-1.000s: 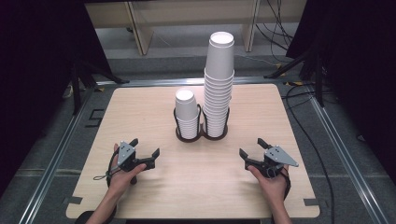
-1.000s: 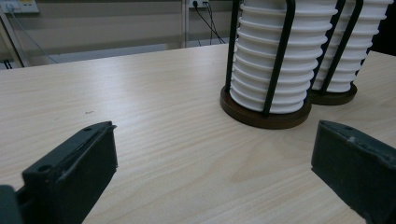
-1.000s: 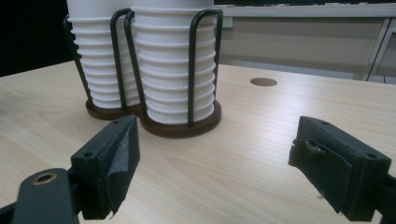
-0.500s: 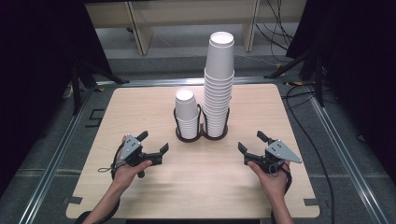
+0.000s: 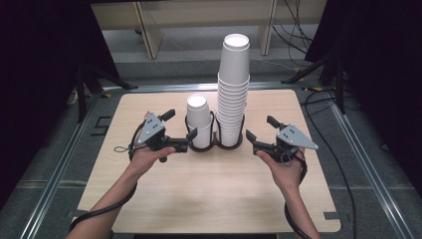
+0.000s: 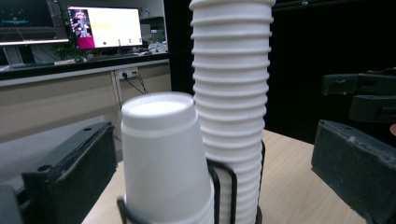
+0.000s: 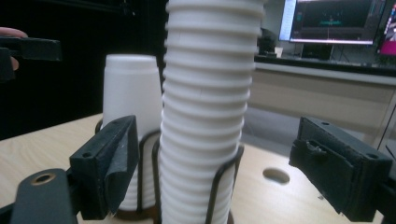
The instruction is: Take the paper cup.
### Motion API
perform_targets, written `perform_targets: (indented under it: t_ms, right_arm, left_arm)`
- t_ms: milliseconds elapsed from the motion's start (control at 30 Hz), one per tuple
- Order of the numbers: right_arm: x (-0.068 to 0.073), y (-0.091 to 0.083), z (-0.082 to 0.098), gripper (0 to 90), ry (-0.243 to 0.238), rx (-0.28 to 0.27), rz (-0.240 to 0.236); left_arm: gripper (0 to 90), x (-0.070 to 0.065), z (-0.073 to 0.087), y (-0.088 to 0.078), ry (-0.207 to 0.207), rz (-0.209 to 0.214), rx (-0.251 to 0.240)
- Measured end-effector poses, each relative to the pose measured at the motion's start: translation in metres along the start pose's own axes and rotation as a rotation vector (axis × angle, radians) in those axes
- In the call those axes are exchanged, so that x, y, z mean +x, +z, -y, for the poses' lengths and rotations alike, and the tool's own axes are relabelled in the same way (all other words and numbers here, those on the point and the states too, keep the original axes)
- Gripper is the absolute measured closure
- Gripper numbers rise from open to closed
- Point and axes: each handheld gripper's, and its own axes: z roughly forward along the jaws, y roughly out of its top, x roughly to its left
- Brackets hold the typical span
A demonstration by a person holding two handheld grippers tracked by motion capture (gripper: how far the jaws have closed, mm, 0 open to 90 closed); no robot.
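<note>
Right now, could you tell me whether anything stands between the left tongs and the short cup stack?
Nothing visible does: the left tongs are open with the short cup stack directly ahead in its wire holder.

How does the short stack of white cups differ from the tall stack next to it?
The short stack of white paper cups rises barely above the black wire holder; the tall stack of white paper cups towers far higher. The tall stack shows many ribbed rims, the short stack few. Both stand upside down in the holder's side-by-side rings.
</note>
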Motion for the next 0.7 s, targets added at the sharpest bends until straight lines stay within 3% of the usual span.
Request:
perform_targets:
  t_ms: [33,100,267,300,367,400,467,500,700]
  right_arm:
    - [-0.002,0.003,-0.004,14.9,-0.019,-0.022,0.004]
    - [-0.002,0.008,-0.013,14.9,-0.01,-0.018,-0.004]
    - [-0.004,0.022,-0.039,14.9,-0.038,-0.036,-0.011]
    - [-0.006,0.025,-0.043,14.9,-0.063,-0.05,-0.007]
    - [-0.007,0.03,-0.054,14.9,-0.057,-0.066,-0.001]
    - [-0.01,0.032,-0.06,14.9,-0.072,-0.075,0.003]
    - [-0.01,0.036,-0.071,14.9,-0.055,-0.086,-0.002]
    - [-0.012,0.039,-0.077,14.9,-0.082,-0.099,-0.002]
    - [-0.013,0.054,-0.11,14.6,-0.077,-0.127,-0.01]
  left_arm:
    - [0.0,-0.001,-0.006,0.006,0.015,0.006,0.0]
    - [0.0,-0.003,-0.013,0.014,0.024,0.015,0.009]
    - [0.0,-0.005,-0.03,0.036,0.038,0.022,-0.019]
    - [0.0,-0.006,-0.034,0.041,0.044,0.028,-0.025]
    - [0.0,-0.008,-0.04,0.05,0.057,0.037,-0.026]
    - [0.0,-0.008,-0.041,0.053,0.059,0.036,-0.026]
    - [0.0,-0.008,-0.044,0.064,0.059,0.042,-0.021]
    - [0.0,-0.009,-0.045,0.068,0.06,0.044,-0.018]
    - [0.0,-0.012,-0.05,0.094,0.064,0.049,-0.003]
